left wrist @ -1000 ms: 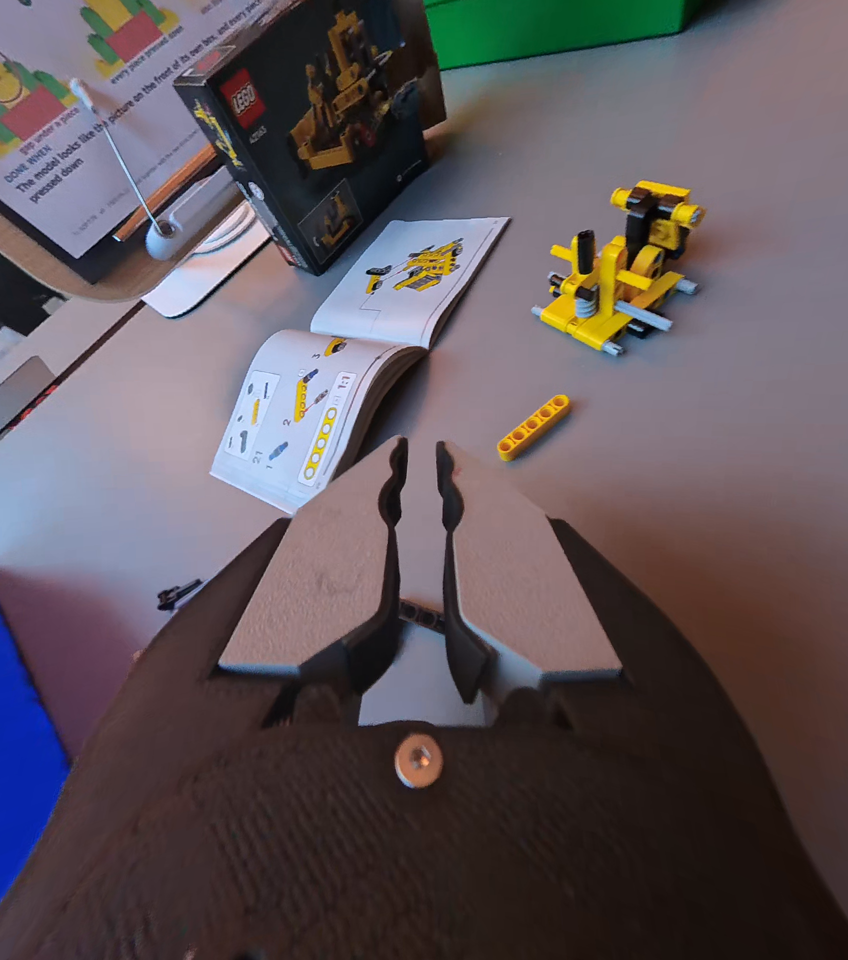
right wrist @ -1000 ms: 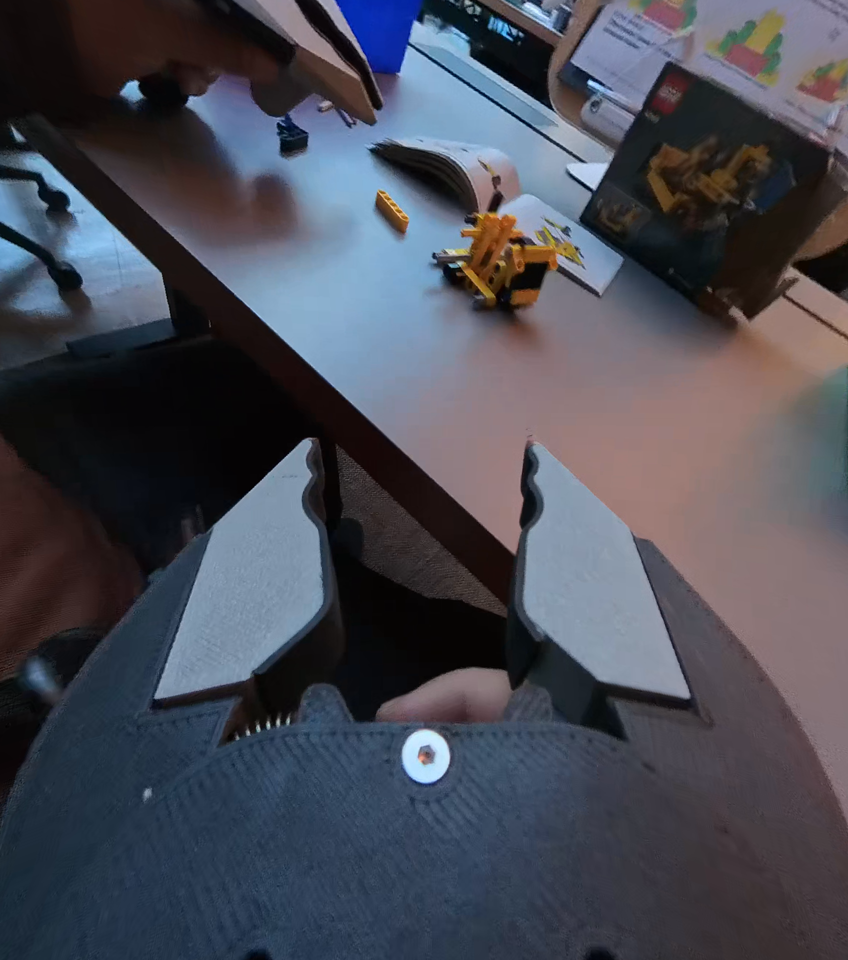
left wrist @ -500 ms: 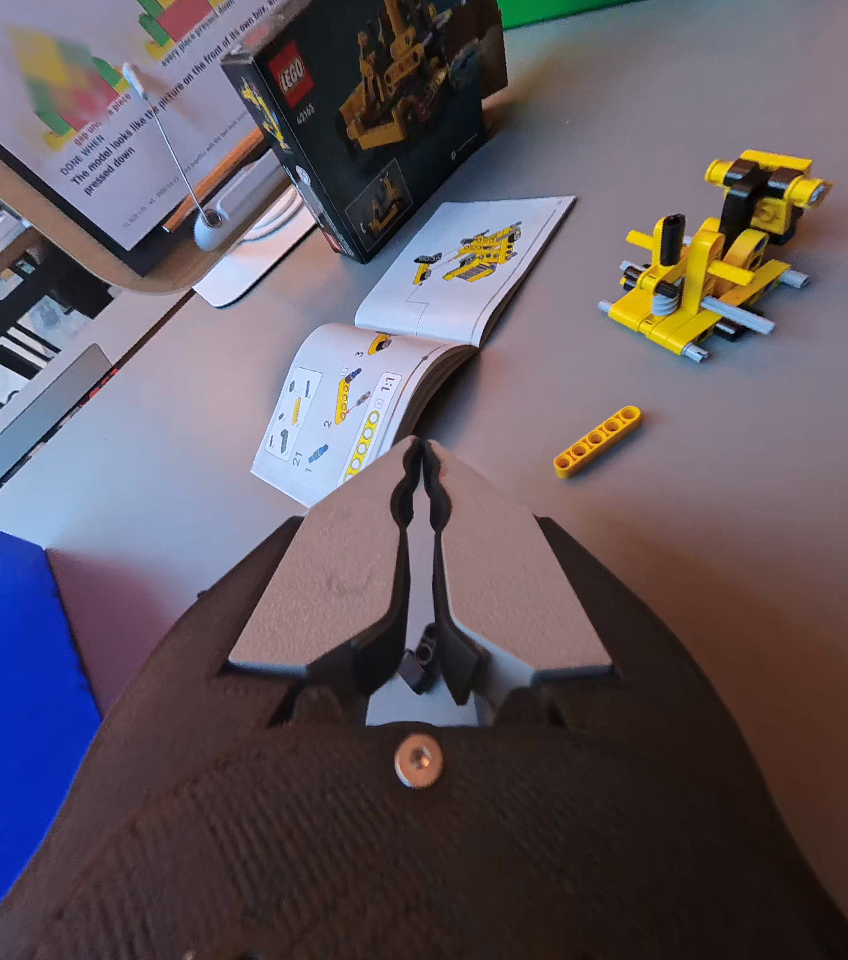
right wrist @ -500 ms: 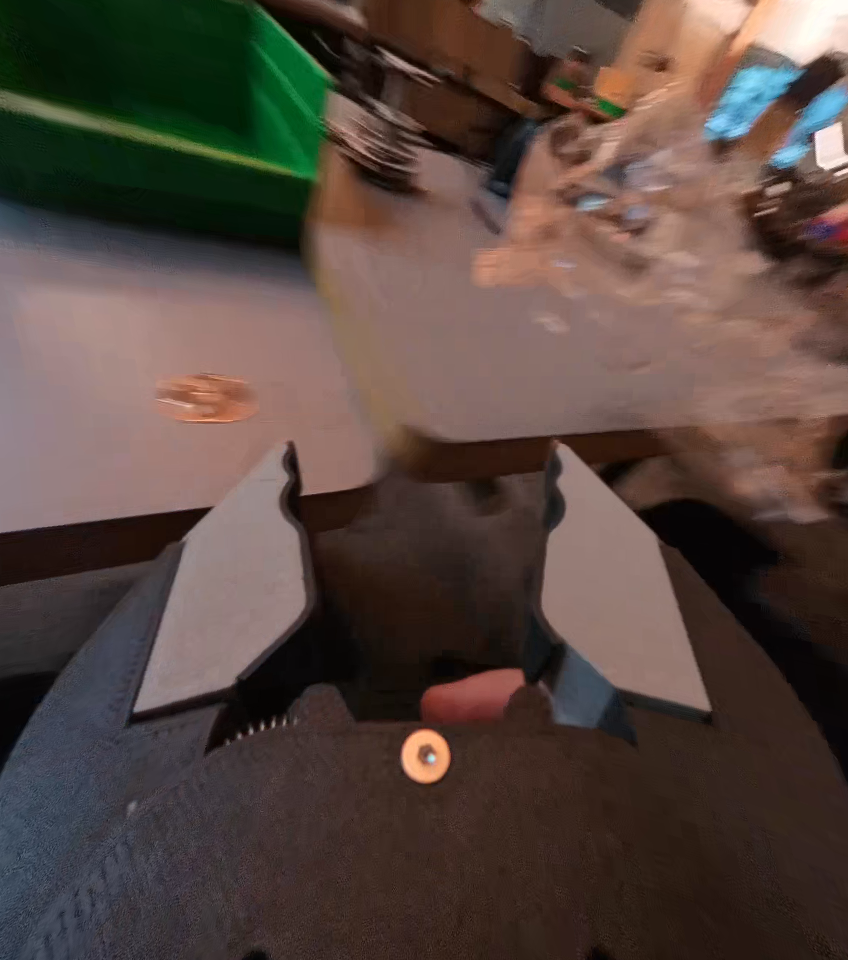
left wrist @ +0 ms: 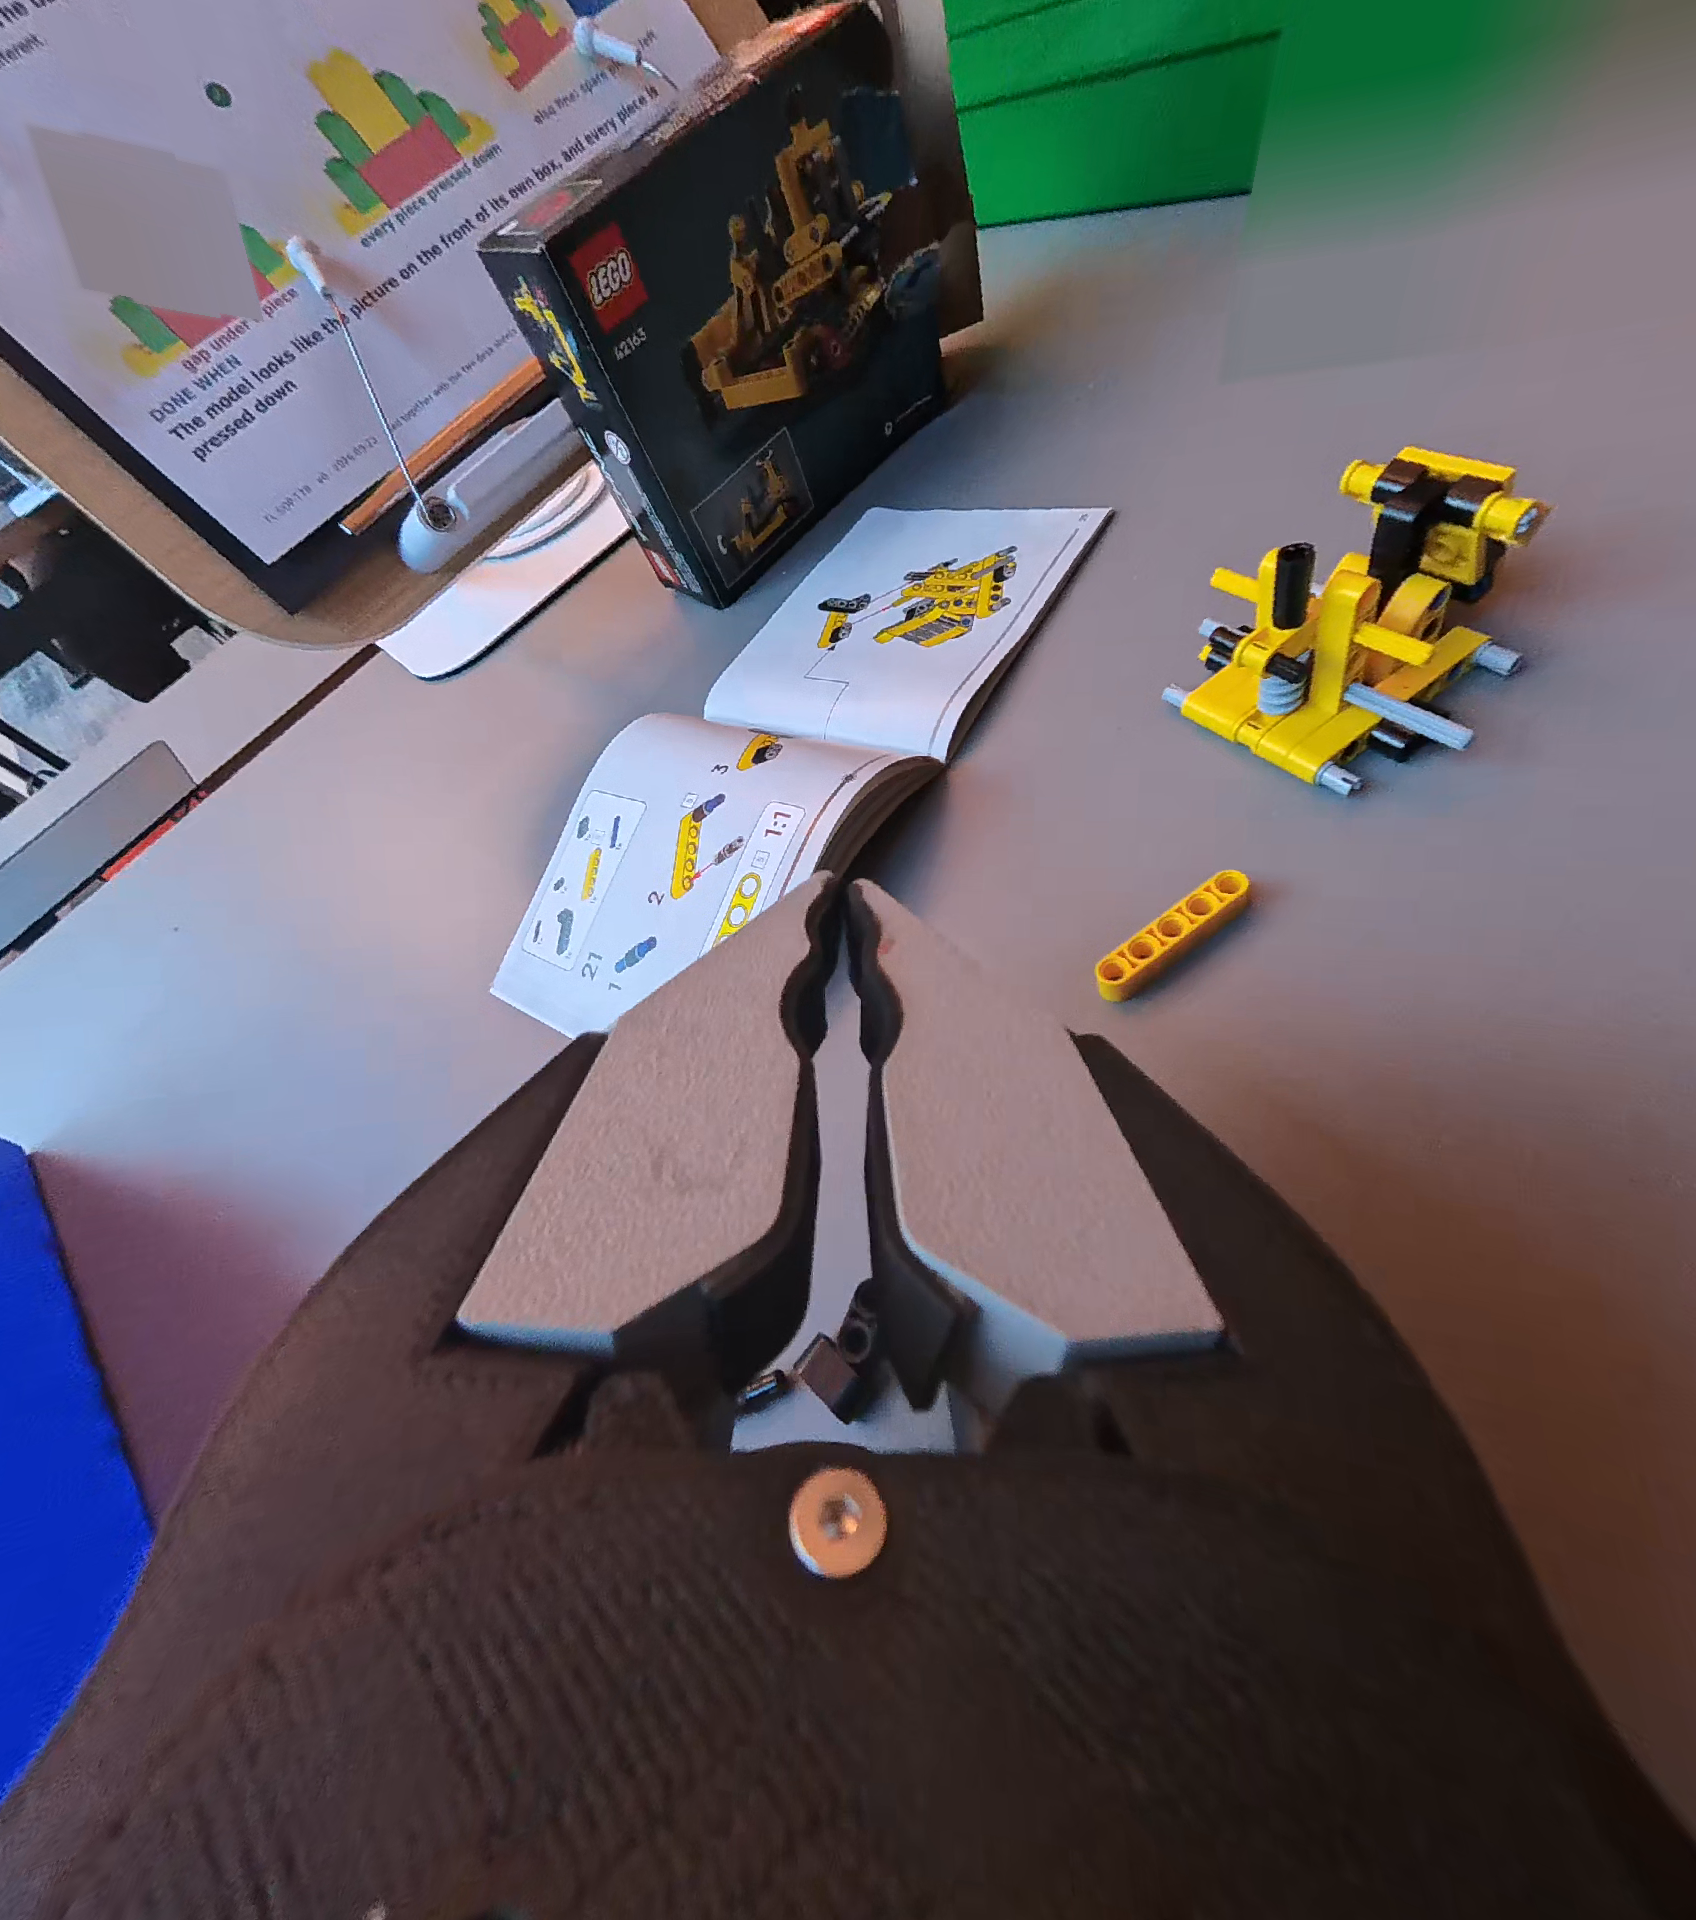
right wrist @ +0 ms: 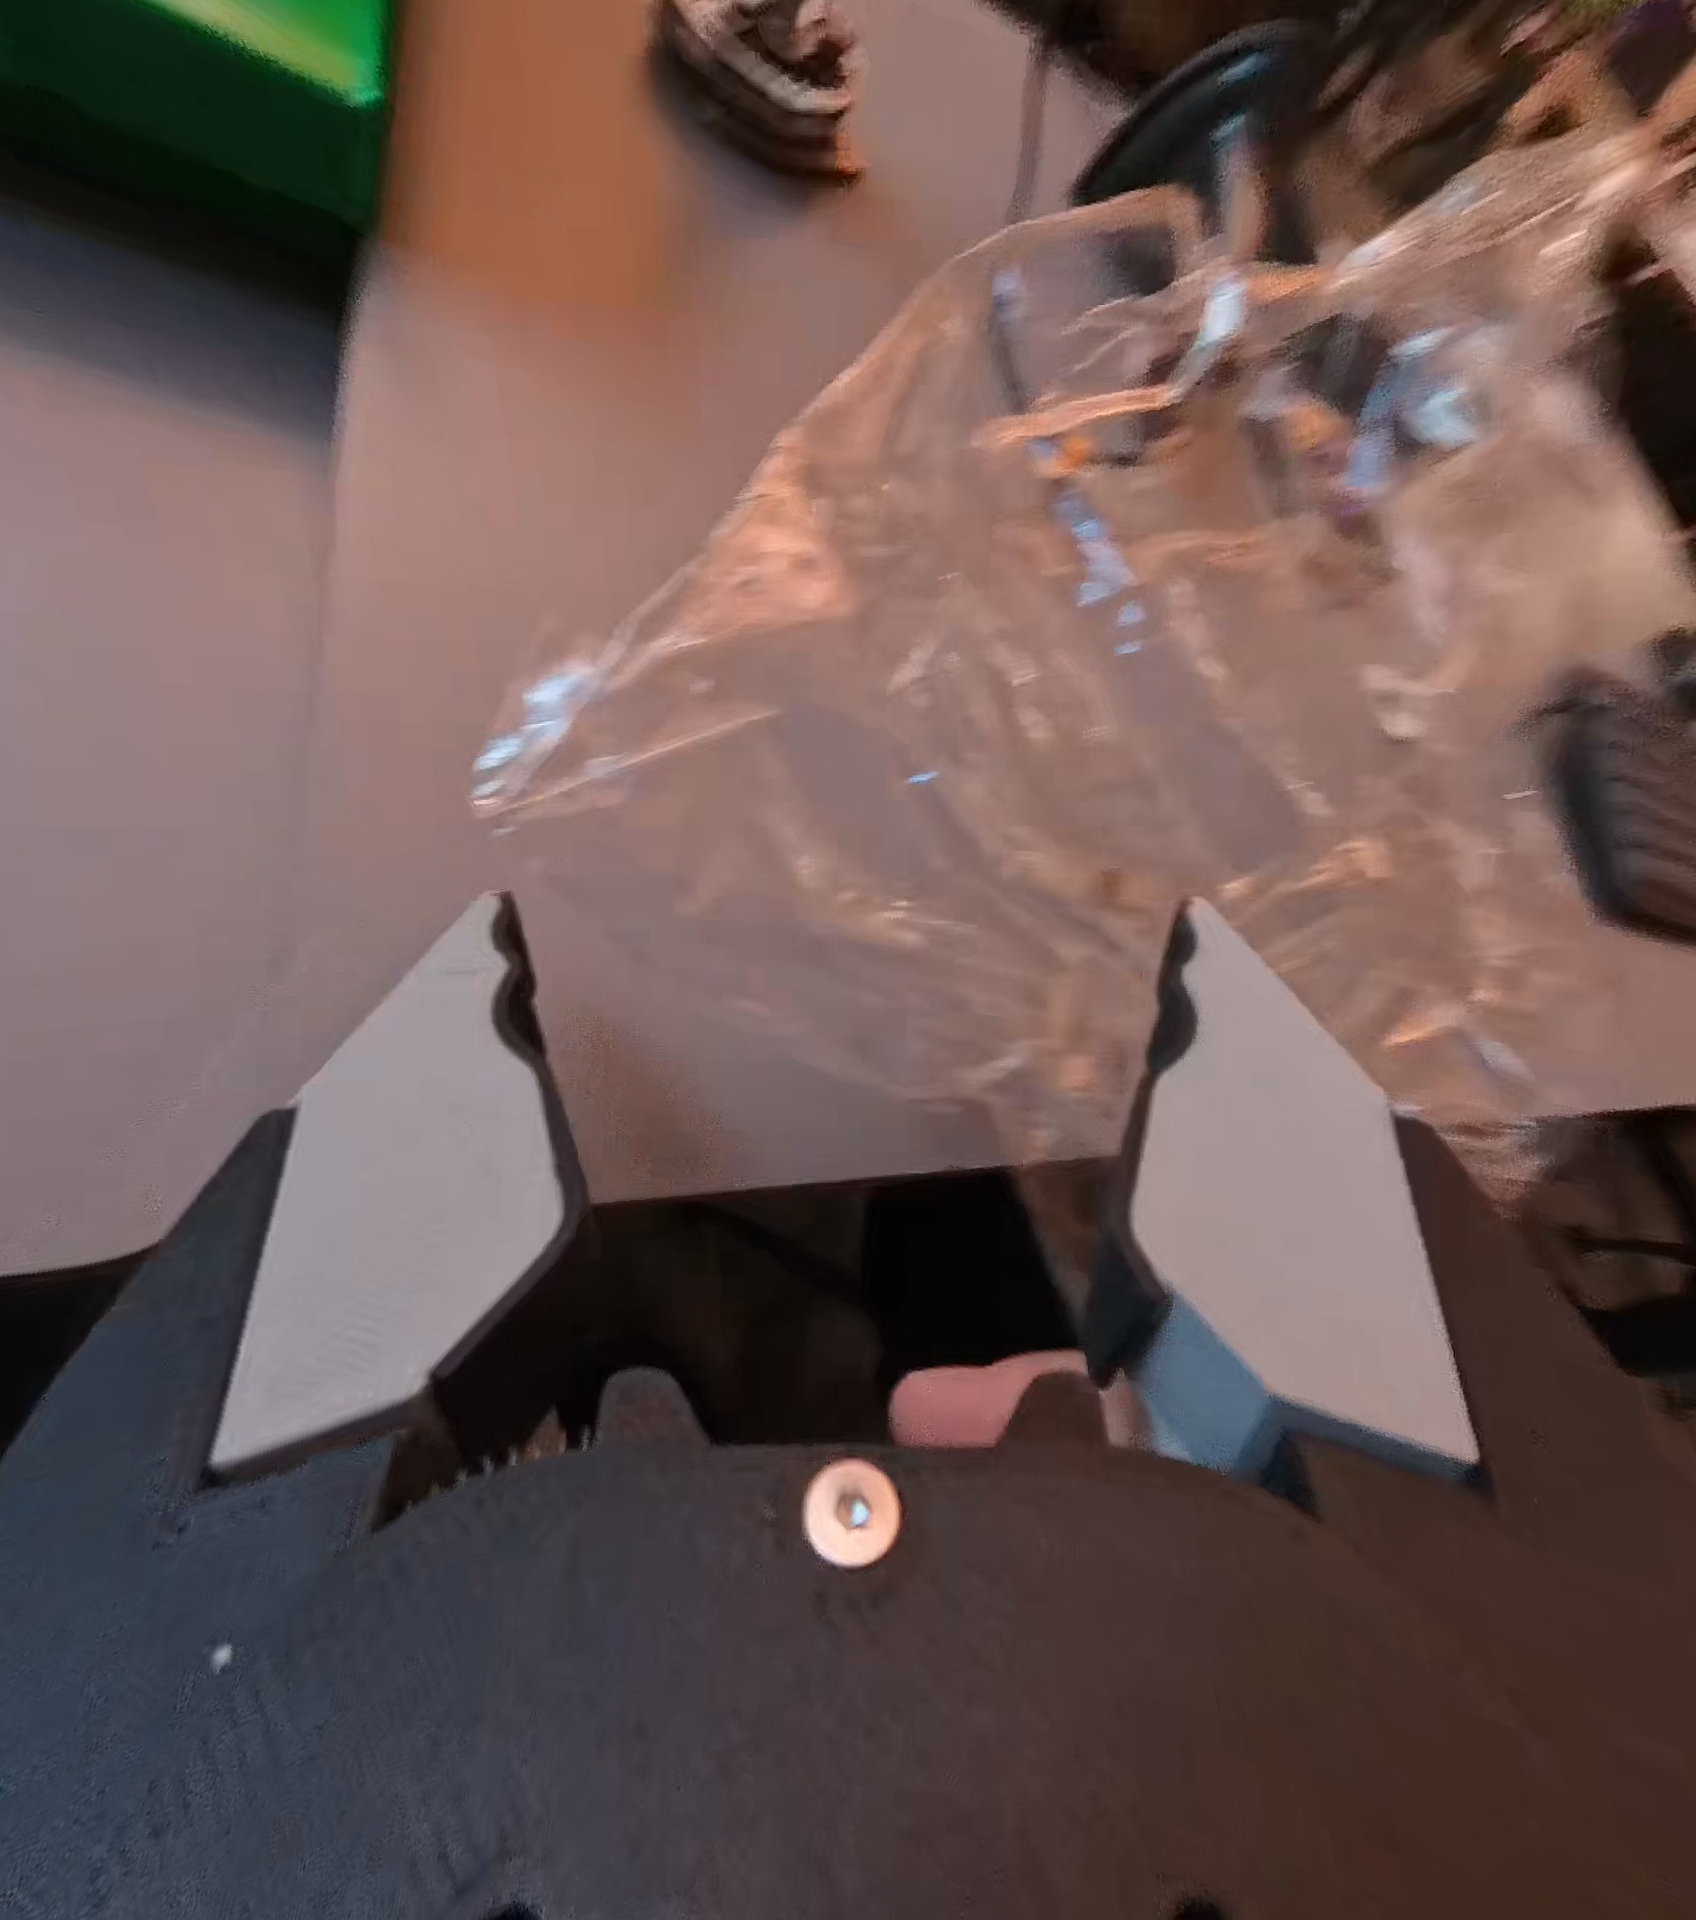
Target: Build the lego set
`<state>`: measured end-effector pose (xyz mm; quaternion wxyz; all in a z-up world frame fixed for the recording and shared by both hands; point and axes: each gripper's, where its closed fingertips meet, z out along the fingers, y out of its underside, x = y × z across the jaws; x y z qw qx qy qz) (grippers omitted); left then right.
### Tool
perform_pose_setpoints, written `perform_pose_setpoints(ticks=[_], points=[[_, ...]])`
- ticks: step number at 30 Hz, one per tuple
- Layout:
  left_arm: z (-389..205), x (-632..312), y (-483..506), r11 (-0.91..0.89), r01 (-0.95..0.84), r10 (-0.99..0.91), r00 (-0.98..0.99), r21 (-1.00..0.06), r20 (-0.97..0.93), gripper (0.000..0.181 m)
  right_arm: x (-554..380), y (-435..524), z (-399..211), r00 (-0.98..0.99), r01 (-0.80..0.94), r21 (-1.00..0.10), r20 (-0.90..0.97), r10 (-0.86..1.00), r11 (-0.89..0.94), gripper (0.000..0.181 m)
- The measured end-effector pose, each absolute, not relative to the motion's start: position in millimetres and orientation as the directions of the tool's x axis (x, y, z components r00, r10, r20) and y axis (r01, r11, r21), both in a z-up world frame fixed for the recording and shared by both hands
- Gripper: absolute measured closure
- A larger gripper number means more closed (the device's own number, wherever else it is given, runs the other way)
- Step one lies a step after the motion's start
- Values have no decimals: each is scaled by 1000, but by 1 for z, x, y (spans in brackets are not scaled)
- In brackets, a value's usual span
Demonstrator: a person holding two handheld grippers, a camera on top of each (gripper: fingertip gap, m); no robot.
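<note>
Since the earlier frames the left gripper (left wrist: 845, 902) has closed until its tips meet, and the right gripper (right wrist: 842, 930) has swung off the model toward a far corner of the table. Left fingertips are pressed together with nothing between them, though a small black piece (left wrist: 842, 1359) sits deep between the jaws near their base — whether it is truly pinched there or merely seen on the table beneath, I cannot tell. Just past those tips lies the open instruction booklet (left wrist: 802, 748); to the right of it, near the fingers, the loose yellow beam (left wrist: 1172, 936) lies flat, its long axis slanting up and to the right, roughly toward the part-built yellow model (left wrist: 1348, 634) farther on. Beyond the booklet stands the set's box (left wrist: 750, 343) on the grey table (left wrist: 1446, 1143). Right fingers are spread wide and empty, with a crumpled clear plastic bag (right wrist: 1083, 644) just ahead of them, a green bin (right wrist: 137, 114) well to the left; that view is blurred. The beam looks like the next part, and the left gripper is plainly the nearer — it would need to open and turn across the beam's short width.
</note>
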<state>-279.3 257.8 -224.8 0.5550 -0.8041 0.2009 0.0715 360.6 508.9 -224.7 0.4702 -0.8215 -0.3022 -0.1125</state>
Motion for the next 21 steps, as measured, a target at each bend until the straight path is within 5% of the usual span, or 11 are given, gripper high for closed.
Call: perform_pose_setpoints(ticks=[2,5,6,10,16,18,21], points=[[-224,-279,258,-302,-397,-248,911,-867,-331,181,380,517,-214,752,659,-665,573,326,-352,89],[-224,-278,257,-295,-395,-250,911,-870,-329,181,407,529,-227,645,752,-507,699,309,-421,177],[-224,-278,257,-295,-395,-251,911,-870,-328,181,412,533,-222,622,764,-489,730,282,-420,181],[-223,-278,257,-290,-393,-253,911,-873,-326,181,410,551,-178,718,688,-633,666,205,-354,181],[-223,-277,258,-292,-392,-261,910,-873,-321,181,439,599,-198,772,619,-609,587,242,-496,150],[-223,-277,257,-286,-395,-261,909,-873,-325,181,455,597,-213,821,528,-603,542,178,-598,143],[-219,-277,256,-267,-388,-256,911,-882,-323,181,460,574,-212,945,278,-761,324,28,-587,142]])
